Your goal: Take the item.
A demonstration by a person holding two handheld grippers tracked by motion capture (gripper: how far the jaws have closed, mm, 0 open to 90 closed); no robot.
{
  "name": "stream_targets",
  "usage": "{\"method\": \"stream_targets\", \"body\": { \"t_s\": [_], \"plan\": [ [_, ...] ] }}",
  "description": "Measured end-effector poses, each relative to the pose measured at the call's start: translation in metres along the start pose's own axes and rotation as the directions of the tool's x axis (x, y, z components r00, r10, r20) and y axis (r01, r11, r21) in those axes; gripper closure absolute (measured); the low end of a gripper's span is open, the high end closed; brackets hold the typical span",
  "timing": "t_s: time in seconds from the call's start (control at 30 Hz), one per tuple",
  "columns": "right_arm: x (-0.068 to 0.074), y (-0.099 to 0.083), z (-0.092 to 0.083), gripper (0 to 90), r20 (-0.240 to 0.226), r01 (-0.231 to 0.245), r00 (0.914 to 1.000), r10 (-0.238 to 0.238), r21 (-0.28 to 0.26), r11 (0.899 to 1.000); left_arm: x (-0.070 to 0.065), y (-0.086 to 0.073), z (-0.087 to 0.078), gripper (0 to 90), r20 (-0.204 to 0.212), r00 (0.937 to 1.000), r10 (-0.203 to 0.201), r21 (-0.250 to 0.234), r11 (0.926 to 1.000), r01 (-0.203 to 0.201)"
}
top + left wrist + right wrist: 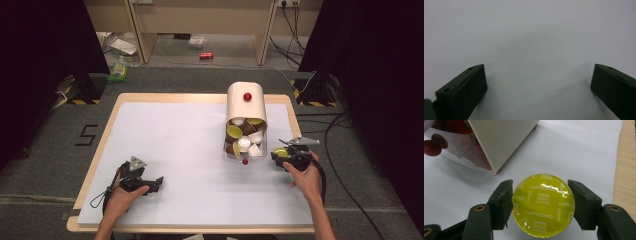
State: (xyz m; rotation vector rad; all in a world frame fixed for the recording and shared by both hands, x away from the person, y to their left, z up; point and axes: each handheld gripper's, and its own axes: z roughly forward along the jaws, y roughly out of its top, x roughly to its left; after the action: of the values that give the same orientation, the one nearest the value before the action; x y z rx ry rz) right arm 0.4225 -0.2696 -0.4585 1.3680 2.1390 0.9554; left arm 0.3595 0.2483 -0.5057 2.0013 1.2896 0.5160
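A cream capsule dispenser [245, 102] with a red knob lies on the white mat [185, 150], its clear drawer [244, 145] holding several coffee capsules. Just right of the drawer, my right gripper [280, 155] is shut on a yellow-green cappuccino capsule [543, 205], both pads pressing its rim above the mat. The dispenser's cream wall [499, 142] rises close ahead in the right gripper view. My left gripper [157, 181] rests at the mat's front left, jaws wide apart with nothing between them; its fingers [464, 90] frame bare white mat [534, 45].
The mat lies on a wooden table [292, 107] whose edge [625, 165] runs close to the right gripper. Black curtains and floor stands flank the table. Cables [335, 140] trail on the floor at right. A red can [206, 55] lies on the floor beyond.
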Motion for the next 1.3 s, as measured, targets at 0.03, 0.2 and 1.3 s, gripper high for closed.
{"method": "stream_targets", "body": {
  "t_s": [0.03, 0.2, 1.3],
  "plan": [
    [-0.0009, -0.0003, 0.0007, 39.8, 0.000, 0.003, 1.0000, -0.003, -0.003, 1.000, 0.0000, 0.0000, 0.0000, 0.0, 0.000, 1.0000, 0.000, 0.000, 1.0000, 0.000],
    [-0.0020, -0.0026, 0.0039, 39.8, 0.000, -0.003, 1.0000, 0.003, 0.004, 1.000, 0.0000, 0.0000, 0.0000, 0.0, 0.000, 1.0000, 0.000, 0.000, 1.0000, 0.000],
    [-0.0008, -0.0035, -0.0009, 22.0, -0.041, -0.030, 0.9987, 0.030, 0.001, 1.000, 0.0001, 0.0000, 0.0000, 0.0, 0.001, 1.0000, -0.001, -0.001, 1.0000, 0.001]
  ]
}}
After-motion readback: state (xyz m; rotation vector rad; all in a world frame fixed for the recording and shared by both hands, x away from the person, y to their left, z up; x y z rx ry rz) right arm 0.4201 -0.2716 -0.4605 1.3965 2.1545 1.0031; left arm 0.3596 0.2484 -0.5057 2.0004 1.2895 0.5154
